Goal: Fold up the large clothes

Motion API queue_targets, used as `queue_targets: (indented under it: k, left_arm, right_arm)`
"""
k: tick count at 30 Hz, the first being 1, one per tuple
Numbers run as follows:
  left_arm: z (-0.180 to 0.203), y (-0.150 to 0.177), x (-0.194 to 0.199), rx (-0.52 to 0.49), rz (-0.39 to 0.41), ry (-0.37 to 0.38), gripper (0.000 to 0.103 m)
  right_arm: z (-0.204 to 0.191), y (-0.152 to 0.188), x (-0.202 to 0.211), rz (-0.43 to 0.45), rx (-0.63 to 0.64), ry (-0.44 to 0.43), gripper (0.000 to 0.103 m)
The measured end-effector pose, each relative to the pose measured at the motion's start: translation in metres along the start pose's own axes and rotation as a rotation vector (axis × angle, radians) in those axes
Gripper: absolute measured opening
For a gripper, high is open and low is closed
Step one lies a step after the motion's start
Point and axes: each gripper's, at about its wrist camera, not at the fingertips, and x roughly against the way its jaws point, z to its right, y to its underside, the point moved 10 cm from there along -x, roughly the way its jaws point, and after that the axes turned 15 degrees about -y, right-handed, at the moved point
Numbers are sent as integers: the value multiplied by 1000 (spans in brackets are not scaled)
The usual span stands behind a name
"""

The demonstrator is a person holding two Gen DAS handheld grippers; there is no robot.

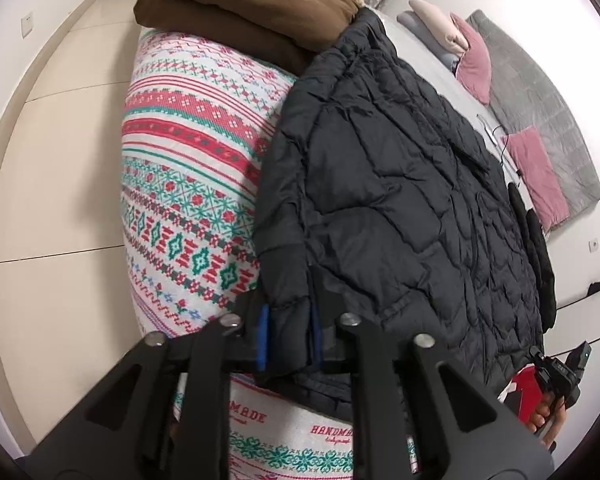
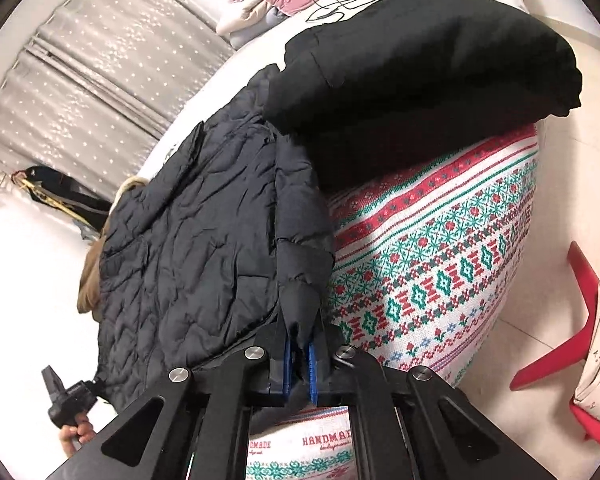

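Puffer jacket point(image 1: 400, 184), dark navy, quilted, lies spread on patterned knit blanket point(image 1: 188, 184) over the bed; brown coat point(image 1: 244, 12) piled at far end. Left wrist view: left gripper point(image 1: 288, 336) w/ blue pads pinches jacket's near sleeve cuff, fingers narrowly apart on fabric.

Right wrist view: jacket point(image 2: 188, 232) lies left of black garment point(image 2: 420, 80). Right gripper point(image 2: 300, 364) fingers nearly closed, clamping a sleeve end btw blue pads.

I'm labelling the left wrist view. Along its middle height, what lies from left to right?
Cream tiled floor → red-and-green patterned knit blanket → dark quilted puffer jacket, its edge pinched in the left gripper → pink rectangular cushion → grey quilted mat.
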Motion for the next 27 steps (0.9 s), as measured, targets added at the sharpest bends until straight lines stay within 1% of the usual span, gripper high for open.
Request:
queue_targets:
  k: [1,3,4,5,7,8,9,10,12,13,14,17,22,27]
  left_arm:
    - [0,0,-2,8,-7,-5,35]
    - [-2,2,-4,34,-33,10,47]
    - [-1,2,-5,46,-41,25,51]
    - [-1,3,-5,49,-41,31,51]
    - [1,4,-4,45,-34,34,51]
    - [3,4,-4,38,-29,37,51]
    - [5,6,-4,15,-21,22,40]
    - [7,7,-4,-4,-14,7,24]
    - [8,7,-2,-15,-3,2,15]
    - [8,6,-1,-10,1,6,13]
    - [8,5,2,-6,6,12,13]
    - [9,5,7,-9,15,21,11]
    - [10,9,20,-35,39,15,10]
    - [8,12,27,-71,81,-18,10]
  right_arm:
    - [2,1,-4,-13,-4,9,10]
    - [8,3,-9,-31,-26,21,14]
    - [10,4,-10,-33,-41,17,19]
    - [13,5,-11,-35,-63,10,26]
    - [20,7,-14,-40,-112,-10,32]
    - [24,9,-16,-44,-128,-10,32]
    - [27,11,-19,-47,-148,-9,32]
    - [29,10,-20,-43,-155,-9,29]
    - [24,7,-18,-30,-135,-23,14]
    - [20,5,-15,-11,-118,-28,8]
    - [14,1,-10,14,-88,-28,6]
    - [1,-6,2,60,-41,-40,5]
    - [-1,-8,6,81,-21,-25,4]
    - [-13,-4,23,118,50,-41,4]
